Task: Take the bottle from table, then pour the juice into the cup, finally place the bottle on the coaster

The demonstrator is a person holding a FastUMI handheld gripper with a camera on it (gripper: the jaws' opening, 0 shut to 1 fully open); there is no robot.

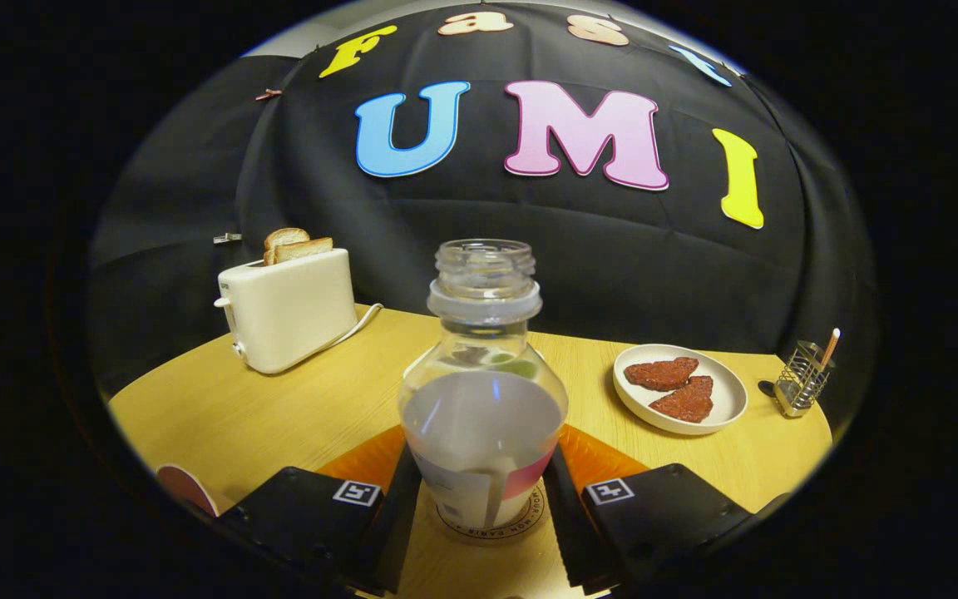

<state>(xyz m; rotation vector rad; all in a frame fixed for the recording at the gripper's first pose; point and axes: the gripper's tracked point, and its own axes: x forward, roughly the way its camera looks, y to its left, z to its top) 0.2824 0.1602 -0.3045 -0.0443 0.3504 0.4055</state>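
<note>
One view to work from, the camera riding on my claw (479,507), so here goes. Between the two fingers stands the bottle (483,391), upright, cap off, with pale juice filling the lower part. Both fingers sit right against its sides, low on the body, so I read the claw as closed on the bottle. Under the bottle's base I can see a round coaster (491,524) on the bench (296,408), and the bottle looks to be resting on it or just above it; I can't tell whether it has full contact.

An orange mat (604,457) pokes out on either side behind the fingers. The rim of something pink and round (188,489) shows near the left finger; I can't make out what it is. Further back: a toaster (288,312) with two slices of bread (296,247) up, a plate (724,408) with two dark reddish pieces, and a small wire holder (802,383) at the far right.

My judgement: this is the last step, setting the bottle on the coaster. Next move calls for spreading the fingers gently and backing straight off without tipping it.

Writing: the coaster has lettering around its rim, too small and curved to read. The bottle's label is wrapped away; nothing legible.
</note>
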